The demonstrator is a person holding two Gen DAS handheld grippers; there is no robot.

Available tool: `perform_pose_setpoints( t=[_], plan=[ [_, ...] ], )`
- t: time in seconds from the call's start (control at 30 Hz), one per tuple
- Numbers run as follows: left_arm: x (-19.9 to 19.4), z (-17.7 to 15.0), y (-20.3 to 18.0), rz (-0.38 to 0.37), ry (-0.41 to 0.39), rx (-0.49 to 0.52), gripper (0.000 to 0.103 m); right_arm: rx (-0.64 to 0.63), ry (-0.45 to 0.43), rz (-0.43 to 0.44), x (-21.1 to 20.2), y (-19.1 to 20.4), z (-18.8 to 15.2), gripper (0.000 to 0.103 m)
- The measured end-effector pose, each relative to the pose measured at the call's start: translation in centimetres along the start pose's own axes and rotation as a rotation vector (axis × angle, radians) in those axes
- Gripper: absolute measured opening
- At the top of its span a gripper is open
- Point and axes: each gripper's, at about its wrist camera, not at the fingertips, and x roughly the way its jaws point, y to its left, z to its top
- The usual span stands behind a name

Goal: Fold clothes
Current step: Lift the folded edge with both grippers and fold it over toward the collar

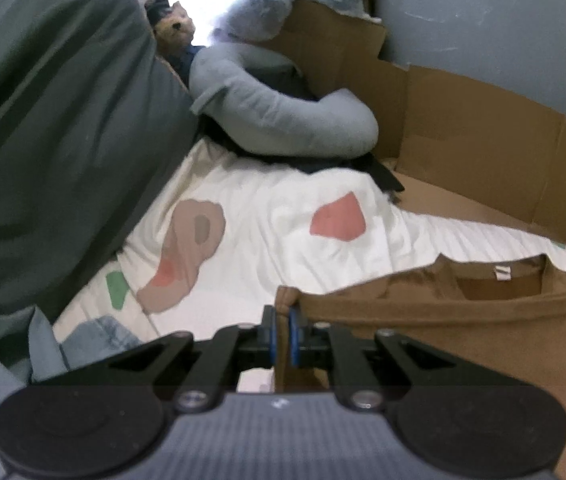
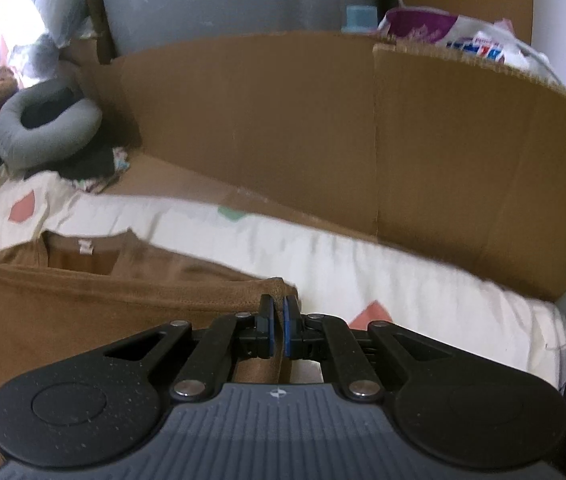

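A brown shirt (image 1: 463, 320) lies on the bed (image 1: 283, 240), over a white sheet with coloured patches, its collar and label turned toward the far side. The left claw (image 1: 281, 334) is clamped on one corner of the shirt's near fold, the fabric caught between its blue pads. The right claw (image 2: 277, 328) is pinched together on the opposite corner, cloth rising between its fingers in the same way. A straight edge of brown runs between the two grips and sits across the shirt just short of the collar.

As I judge it, a fold is in hand: both claws carry an edge of the shirt over its own body, toward the collar. It looks like a lengthwise fold under way, though how many folds the shirt already holds I cannot tell.

The next move calls for both claws to travel together and level, keeping the edge taut so it lands square, then letting go only once the cloth lies flat.

A grey pillow (image 2: 43, 120) and cardboard (image 2: 323, 140) stand at the far side, well apart from the shirt.
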Motion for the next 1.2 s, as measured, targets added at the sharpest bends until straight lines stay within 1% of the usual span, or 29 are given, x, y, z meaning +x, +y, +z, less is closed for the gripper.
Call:
perform_pose_setpoints(
  t=[0.1, 0.3, 0.47, 0.63, 0.83, 1.0, 1.2],
  plan=[
    [0.1, 0.6, 0.0, 0.0, -0.007, 0.0, 0.007, 0.006, -0.012, -0.002, -0.2, 0.0, 0.7, 0.003],
    [0.7, 2.4, 0.1, -0.008, -0.03, 0.002, 0.007, 0.005, -0.017, -0.007, 1.0, -0.1, 2.3, 0.003],
    [2.2, 3.4, -0.1, -0.007, -0.025, 0.009, 0.007, 0.004, -0.021, -0.011, 2.0, -0.2, 3.7, 0.003],
    [3.7, 3.8, 0.0, 0.001, -0.017, 0.021, 0.007, 0.007, -0.012, -0.028, 3.5, -0.2, 4.4, 0.003],
    [5.9, 4.3, 0.4, -0.007, 0.026, 0.013, 0.007, -0.023, 0.02, -0.052, 5.7, 0.3, 4.7, 0.003],
    [7.4, 5.0, 0.2, -0.021, 0.043, 0.048, 0.007, -0.06, 0.062, -0.063, 7.6, 0.3, 5.0, 0.003],
    [8.6, 6.0, 0.1, -0.026, 0.057, 0.063, 0.007, -0.074, 0.085, -0.08, 8.5, 0.2, 5.7, 0.003]
  ],
)
